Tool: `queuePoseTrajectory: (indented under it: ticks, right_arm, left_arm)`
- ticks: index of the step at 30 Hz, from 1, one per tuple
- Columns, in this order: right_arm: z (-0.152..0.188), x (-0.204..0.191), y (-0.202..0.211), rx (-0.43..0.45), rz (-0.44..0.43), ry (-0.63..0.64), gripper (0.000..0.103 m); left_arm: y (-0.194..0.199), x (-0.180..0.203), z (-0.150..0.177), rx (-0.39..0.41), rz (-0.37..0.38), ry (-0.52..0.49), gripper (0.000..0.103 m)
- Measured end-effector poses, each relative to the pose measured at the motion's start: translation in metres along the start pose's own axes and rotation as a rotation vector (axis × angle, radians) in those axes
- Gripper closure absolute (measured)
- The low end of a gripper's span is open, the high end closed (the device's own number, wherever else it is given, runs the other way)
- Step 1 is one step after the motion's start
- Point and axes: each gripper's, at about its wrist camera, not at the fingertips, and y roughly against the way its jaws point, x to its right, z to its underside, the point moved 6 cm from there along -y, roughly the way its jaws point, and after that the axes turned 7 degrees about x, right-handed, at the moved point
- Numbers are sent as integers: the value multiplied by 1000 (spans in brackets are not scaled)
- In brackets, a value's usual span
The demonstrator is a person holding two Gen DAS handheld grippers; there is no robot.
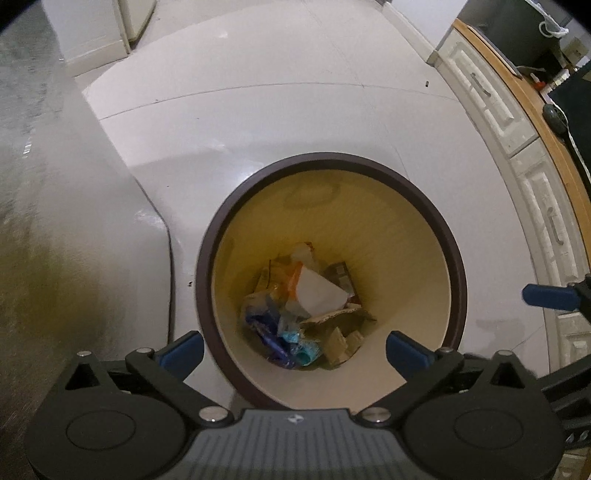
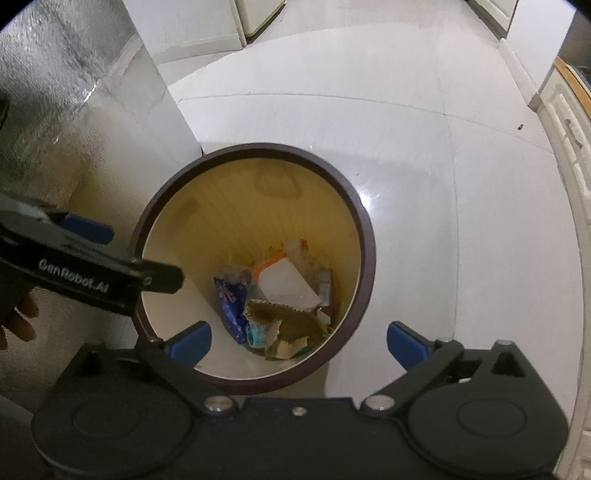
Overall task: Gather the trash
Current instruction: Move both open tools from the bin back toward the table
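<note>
A round trash bin with a dark brown rim (image 1: 458, 266) and a cream inside stands on the floor; it also shows in the right wrist view (image 2: 369, 236). At its bottom lies trash: a white paper piece (image 1: 317, 291) (image 2: 288, 286), torn cardboard (image 1: 340, 321) (image 2: 284, 317), and blue wrappers (image 1: 266, 325) (image 2: 231, 299). My left gripper (image 1: 295, 350) is open and empty above the bin's near edge. My right gripper (image 2: 299, 341) is open and empty above the bin. The left gripper's arm (image 2: 92, 273) crosses the bin's left rim in the right wrist view.
The bin stands on a pale tiled floor (image 1: 258, 110). A foil-covered wall or panel (image 2: 55, 92) rises on the left. White cabinet drawers (image 1: 495, 110) under a wooden countertop (image 1: 535, 122) run along the right. A white appliance (image 2: 258, 14) stands at the back.
</note>
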Motion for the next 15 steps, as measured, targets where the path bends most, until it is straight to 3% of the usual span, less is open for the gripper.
queuePoseTrajectory:
  ticks: [5, 15]
  right_arm:
    - [-6, 1, 21, 19, -4, -11, 0]
    - [-10, 3, 68, 40, 41, 3, 0]
  left_arm:
    - [20, -4, 5, -6, -28, -9, 0]
    - [76, -13, 12, 54, -75, 4, 0]
